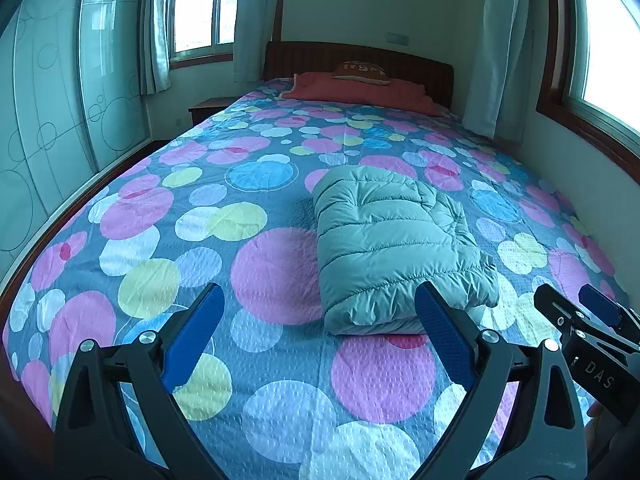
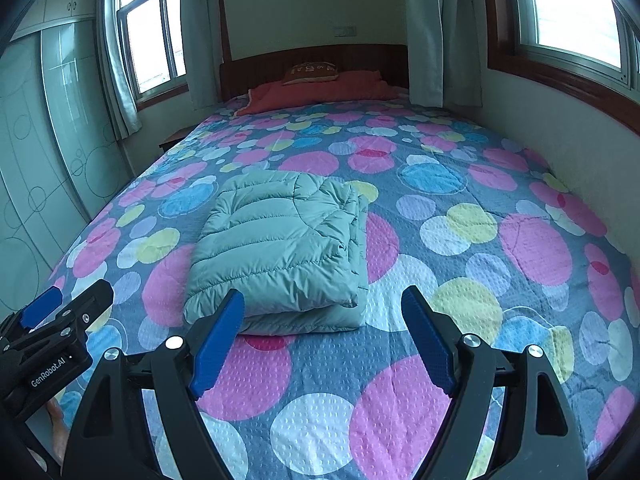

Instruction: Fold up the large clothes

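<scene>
Nearest, the left gripper (image 1: 320,316) hovers over the bed's near edge with its jaws spread wide and nothing between them; its right blue pad overlaps the near end of the jacket in the left wrist view, though contact cannot be told. Just beside it the right gripper (image 2: 323,320) hangs likewise, jaws wide apart and empty. Beyond both, a pale green quilted jacket (image 1: 392,252) lies folded into a thick bundle on the bedspread (image 1: 160,208) with coloured circles, about mid-bed. Farther on, a red blanket (image 1: 360,90) and a brown cushion (image 1: 362,70) sit against the headboard (image 1: 312,56).
</scene>
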Available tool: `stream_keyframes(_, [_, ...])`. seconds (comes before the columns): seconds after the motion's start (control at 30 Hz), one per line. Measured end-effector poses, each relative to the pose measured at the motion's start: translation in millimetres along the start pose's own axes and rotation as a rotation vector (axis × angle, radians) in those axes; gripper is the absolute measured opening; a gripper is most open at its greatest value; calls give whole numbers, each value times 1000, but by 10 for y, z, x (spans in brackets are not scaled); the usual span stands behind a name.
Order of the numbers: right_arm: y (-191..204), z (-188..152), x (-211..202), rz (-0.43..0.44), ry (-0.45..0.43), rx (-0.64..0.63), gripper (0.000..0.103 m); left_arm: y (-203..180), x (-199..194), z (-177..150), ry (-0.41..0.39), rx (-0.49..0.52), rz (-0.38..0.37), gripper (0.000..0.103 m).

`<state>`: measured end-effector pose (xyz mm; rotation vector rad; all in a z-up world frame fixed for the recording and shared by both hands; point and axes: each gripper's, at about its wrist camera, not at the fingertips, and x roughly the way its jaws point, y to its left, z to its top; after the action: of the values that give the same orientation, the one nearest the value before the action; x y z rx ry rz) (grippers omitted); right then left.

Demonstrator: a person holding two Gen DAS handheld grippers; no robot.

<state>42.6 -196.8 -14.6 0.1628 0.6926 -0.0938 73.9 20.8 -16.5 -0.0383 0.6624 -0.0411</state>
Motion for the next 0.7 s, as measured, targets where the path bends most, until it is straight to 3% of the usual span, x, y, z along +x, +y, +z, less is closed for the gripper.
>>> stream_keyframes(0.7, [46,13,-32,4,0,-3,79,19,-43,-4,-2,-3,6,96])
